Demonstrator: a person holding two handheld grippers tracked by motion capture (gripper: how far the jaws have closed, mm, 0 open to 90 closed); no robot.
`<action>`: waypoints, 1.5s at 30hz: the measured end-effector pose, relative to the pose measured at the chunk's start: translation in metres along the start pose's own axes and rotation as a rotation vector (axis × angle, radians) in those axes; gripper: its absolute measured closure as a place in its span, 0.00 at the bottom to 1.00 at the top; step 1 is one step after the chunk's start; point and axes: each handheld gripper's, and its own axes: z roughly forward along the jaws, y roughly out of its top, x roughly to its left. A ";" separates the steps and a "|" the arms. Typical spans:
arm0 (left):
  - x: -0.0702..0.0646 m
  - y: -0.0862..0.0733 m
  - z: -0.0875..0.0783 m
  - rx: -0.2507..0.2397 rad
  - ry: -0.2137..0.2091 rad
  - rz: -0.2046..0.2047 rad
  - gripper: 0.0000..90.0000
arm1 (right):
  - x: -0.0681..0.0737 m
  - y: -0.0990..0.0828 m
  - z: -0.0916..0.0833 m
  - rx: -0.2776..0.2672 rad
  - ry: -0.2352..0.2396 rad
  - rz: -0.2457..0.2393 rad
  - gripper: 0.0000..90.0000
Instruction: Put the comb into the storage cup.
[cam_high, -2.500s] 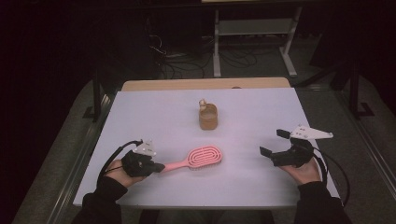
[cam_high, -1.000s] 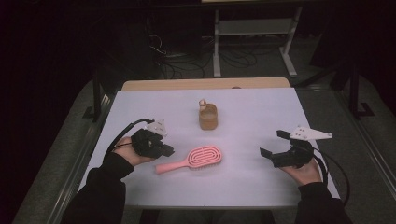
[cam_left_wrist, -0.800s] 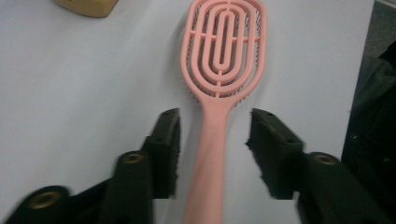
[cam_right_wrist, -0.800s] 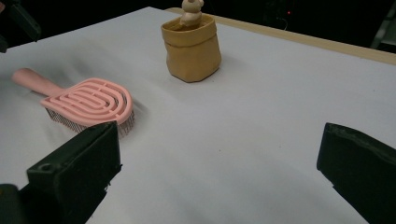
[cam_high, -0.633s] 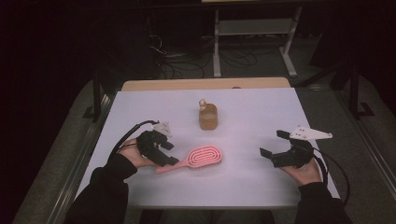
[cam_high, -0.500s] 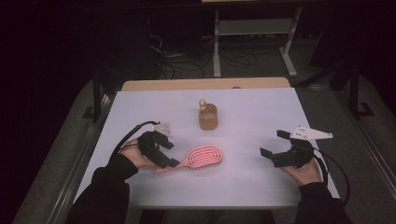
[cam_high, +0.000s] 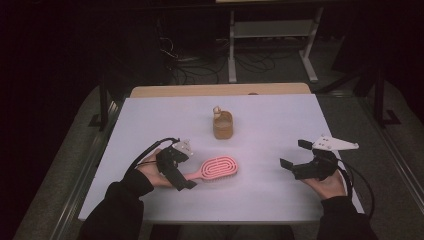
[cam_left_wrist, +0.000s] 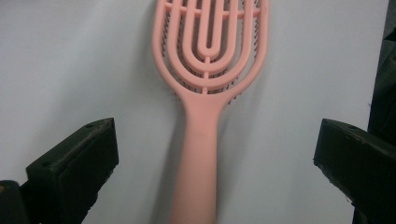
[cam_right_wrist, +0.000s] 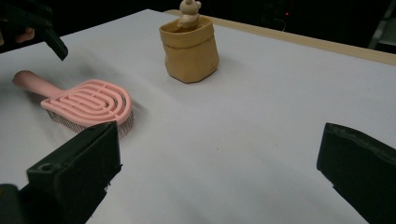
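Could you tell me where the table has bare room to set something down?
Bare: the far corners either side of the brown pouch, and the stretch between hairbrush and right tongs. Crowded: the near left, where the left tongs straddle the brush handle.

Pink vented hairbrush (cam_high: 216, 169) lying flat, bristles down, on white bench (cam_high: 280, 120), handle toward near-left; tan pouch (cam_high: 223, 125) upright behind it, apart.

Table (cam_high: 300, 115) bare at upper left, upper right and along the bottom edge. Pouch (cam_high: 223, 125) stands centre-top; brush (cam_high: 214, 169) lies lower centre with a clear gap between them. Brush handle sits between the spread left gripper (cam_high: 186, 172) jaws, room either side.
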 end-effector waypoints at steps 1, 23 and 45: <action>0.000 0.000 0.000 0.000 0.000 0.000 0.00 | 0.000 0.000 0.000 -0.001 0.000 -0.001 0.00; 0.000 -0.004 0.026 0.036 -0.010 0.047 0.12 | 0.000 -0.001 -0.001 0.004 -0.001 -0.003 0.00; 0.007 -0.004 0.031 0.066 0.005 0.040 0.51 | -0.004 -0.001 -0.005 -0.010 -0.022 0.005 0.00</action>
